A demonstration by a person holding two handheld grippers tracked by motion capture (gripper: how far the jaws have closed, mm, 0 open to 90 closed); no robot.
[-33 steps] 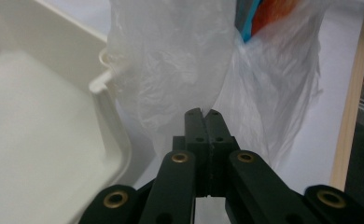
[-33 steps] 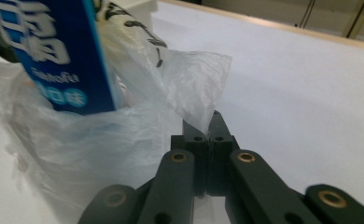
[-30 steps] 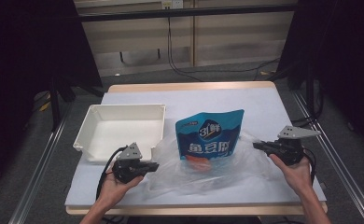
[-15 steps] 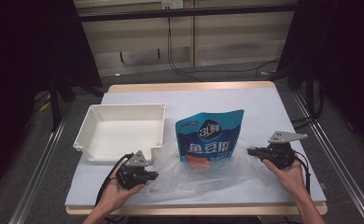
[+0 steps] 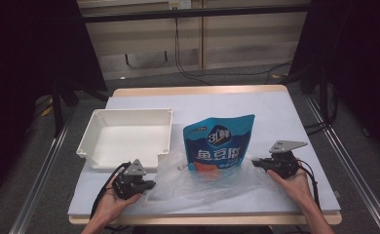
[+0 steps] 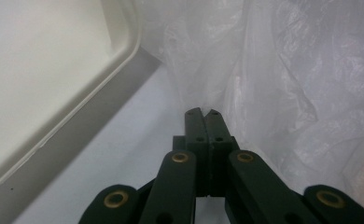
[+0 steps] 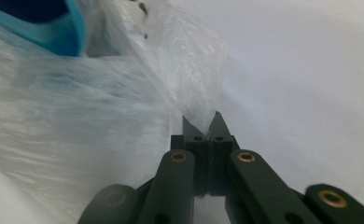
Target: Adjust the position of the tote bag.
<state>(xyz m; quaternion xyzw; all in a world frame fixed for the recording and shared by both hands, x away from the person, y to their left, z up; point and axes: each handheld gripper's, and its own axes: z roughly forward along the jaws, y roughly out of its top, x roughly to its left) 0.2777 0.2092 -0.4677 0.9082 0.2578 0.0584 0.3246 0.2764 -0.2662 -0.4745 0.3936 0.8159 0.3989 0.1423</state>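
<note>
We see a big table with a flat pale blue-white top (image 5: 275, 112). On its left part sits a white, square plastic tray with tall walls (image 5: 91, 141), and nothing lies inside it.

Next comes a big, thin, see-through plastic bag (image 5: 212, 183). It lies crumpled on the near part of the table, and it spreads from one gripper to the other. Its left side is just beside the near right corner of the tray.

A blue snack pouch with white letters and an orange patch (image 5: 218, 141) stands in the middle of the table. Its bottom part sits behind the crinkly plastic, and its top sticks up above the bag.

Now the small things. The left gripper (image 5: 149, 185), held in a hand at the near left, points to the right at the bag's left edge. In the left gripper view its two black jaws are pressed tight together. The plastic bunches right at the tips (image 6: 202, 113), and it looks pinched there.

The right gripper (image 5: 256, 162), held in a hand at the near right, points left at the bag's right edge. In the right gripper view its jaws are pressed together too, and a corner of the plastic (image 7: 196, 107) is pinched between the tips.
</note>
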